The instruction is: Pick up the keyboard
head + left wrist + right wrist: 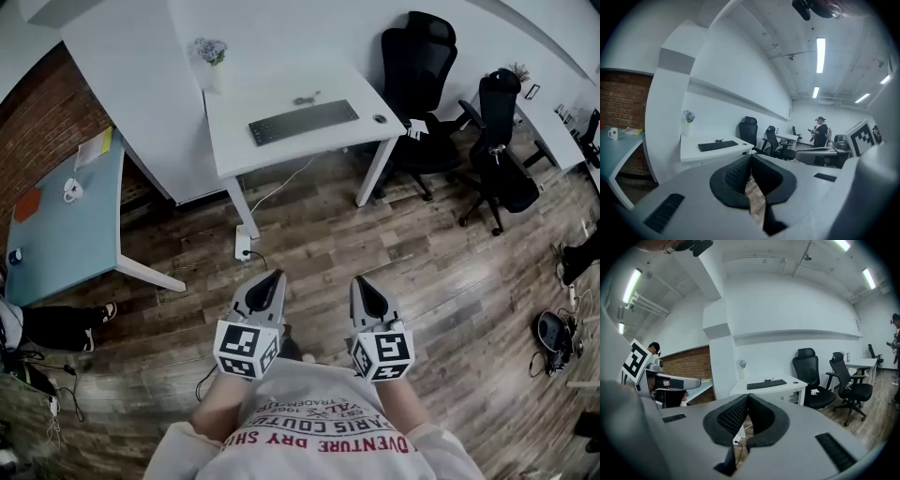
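Observation:
A dark keyboard (304, 122) lies on a small white desk (281, 145) ahead of me, and it shows small in the left gripper view (717, 145) and the right gripper view (767, 384). My left gripper (274, 278) and right gripper (361, 282) are held side by side over the wooden floor, well short of the desk. Both point toward it, jaws shut with nothing between them. In the left gripper view the left gripper (750, 157) has its tips meeting, and the right gripper (748, 397) does too in its own view.
A mouse (380, 119) and a vase with flowers (210, 58) share the desk. Two black office chairs (419, 89) (502, 150) stand to its right. A pale blue table (66, 225) is at left by a brick wall. A person (820, 132) stands far back.

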Available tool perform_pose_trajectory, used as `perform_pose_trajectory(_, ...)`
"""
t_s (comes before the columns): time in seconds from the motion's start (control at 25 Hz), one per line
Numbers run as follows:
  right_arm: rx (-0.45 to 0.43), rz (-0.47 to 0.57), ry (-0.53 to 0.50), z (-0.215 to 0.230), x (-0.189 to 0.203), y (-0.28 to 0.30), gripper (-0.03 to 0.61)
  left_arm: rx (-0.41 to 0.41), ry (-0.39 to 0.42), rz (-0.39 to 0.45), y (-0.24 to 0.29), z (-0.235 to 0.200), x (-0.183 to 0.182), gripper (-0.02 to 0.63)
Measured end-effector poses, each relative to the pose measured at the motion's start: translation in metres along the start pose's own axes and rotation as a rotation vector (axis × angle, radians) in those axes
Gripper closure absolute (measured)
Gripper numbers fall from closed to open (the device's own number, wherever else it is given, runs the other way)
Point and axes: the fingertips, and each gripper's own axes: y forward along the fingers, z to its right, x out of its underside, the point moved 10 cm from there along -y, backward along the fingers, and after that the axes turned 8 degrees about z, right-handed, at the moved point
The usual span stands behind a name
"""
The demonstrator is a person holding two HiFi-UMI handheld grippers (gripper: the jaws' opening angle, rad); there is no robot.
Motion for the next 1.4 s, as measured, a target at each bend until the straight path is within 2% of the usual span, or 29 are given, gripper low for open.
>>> perform_pose_trajectory(0.36, 0.066, -0.025, -0.011, 0.043, 0.003, 0.079, 0.554, 0.060, -0.023, -0.007, 0.098, -0.045, -0.006, 0.584)
perform_pose_trajectory(0.8, 0.164, -0.053, -0.021, 0.087, -0.026, 0.234, 0.554, 0.117, -0.064, -0.026, 0.246, -0.147, -0.037, 0.584)
perform_pose_trajectory(1.08, 0.123, -0.077, -0.029, 0.097, -0.029, 0.313, 0.554, 0.059, -0.093, -0.036, 0.292, -0.203, -0.039, 0.584)
perform_pose_trajectory(1.4, 0.064, -0.103, -0.021, 0.128, -0.024, 0.381, 0.554, -0.012, -0.128, -0.060, 0.337, -0.234, -0.035, 0.584)
